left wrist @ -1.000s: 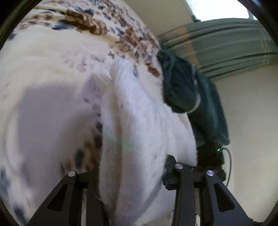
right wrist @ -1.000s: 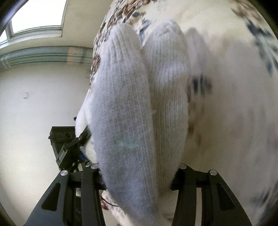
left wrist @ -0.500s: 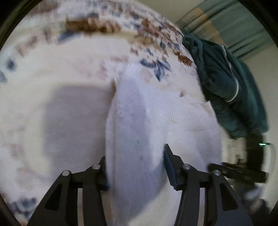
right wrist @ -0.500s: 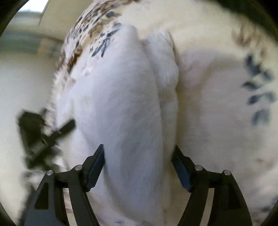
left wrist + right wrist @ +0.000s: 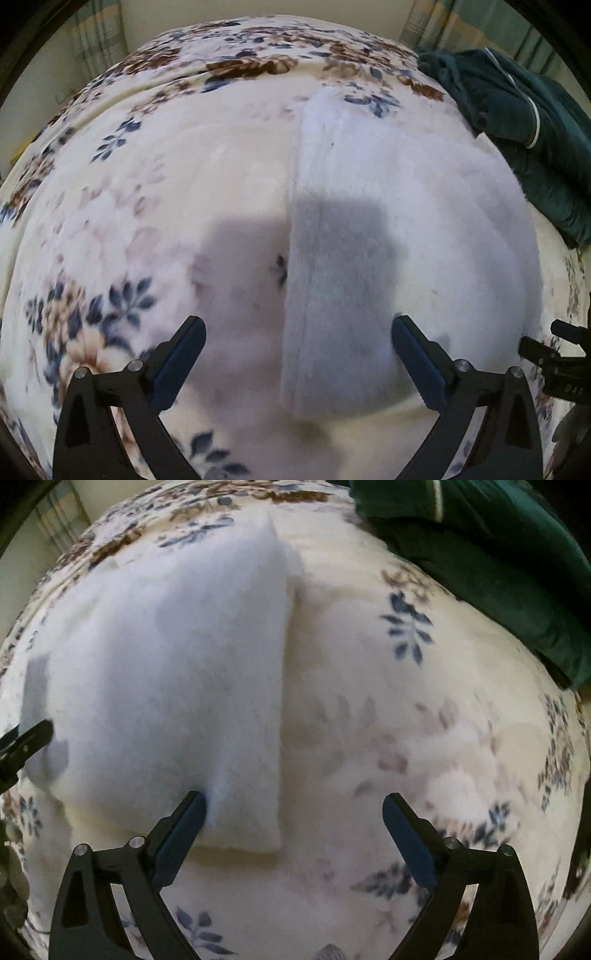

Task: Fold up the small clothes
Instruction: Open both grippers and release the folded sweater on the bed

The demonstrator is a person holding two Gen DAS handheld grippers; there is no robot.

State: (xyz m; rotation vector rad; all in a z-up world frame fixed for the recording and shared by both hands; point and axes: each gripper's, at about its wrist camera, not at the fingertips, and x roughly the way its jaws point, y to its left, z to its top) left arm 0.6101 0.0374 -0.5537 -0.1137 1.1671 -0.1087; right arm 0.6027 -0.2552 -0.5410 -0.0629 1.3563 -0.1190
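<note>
A cream blanket (image 5: 155,192) printed with blue leaf sprigs and brown flowers covers the bed across both views. The brown blooms run in a band along its far edge, while blue sprigs scatter over the near and left parts. A dark green garment (image 5: 517,122) with a thin pale stripe lies bunched on the blanket at the far right; in the right wrist view it fills the far right corner (image 5: 480,554). Beyond the bed, striped curtains (image 5: 92,44) hang at the far left and far right against a pale wall (image 5: 258,9).
</note>
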